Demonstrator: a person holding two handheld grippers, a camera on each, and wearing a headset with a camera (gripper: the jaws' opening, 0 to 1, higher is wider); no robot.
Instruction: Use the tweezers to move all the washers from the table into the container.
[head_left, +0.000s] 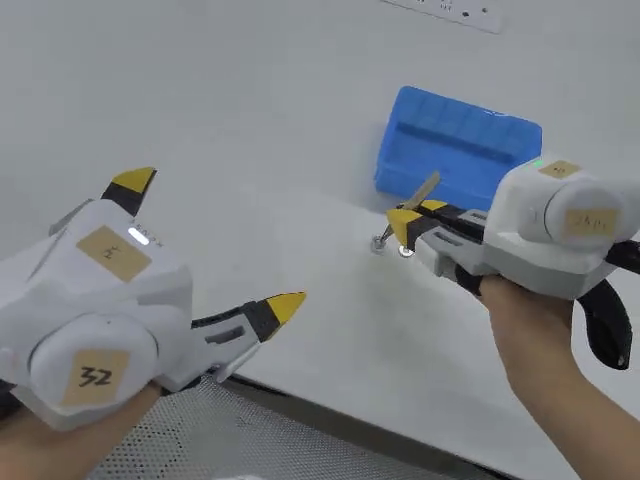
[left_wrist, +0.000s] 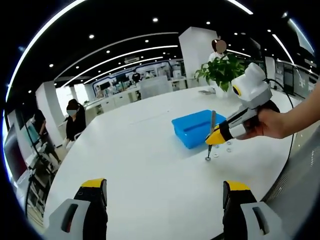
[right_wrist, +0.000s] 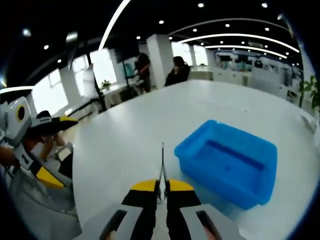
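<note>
Left claw (head_left: 210, 243) gapes; right claw (head_left: 410, 222) pinches tweezers (head_left: 427, 188) beside blue container (head_left: 455, 175).

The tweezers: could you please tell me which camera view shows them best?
The left gripper view: the tweezers stand side-on, full length, clamped in the right gripper, tips down near the washers. The head view shows them foreshortened, partly behind that gripper's jaws; the right gripper view shows them edge-on, as a thin line.
</note>
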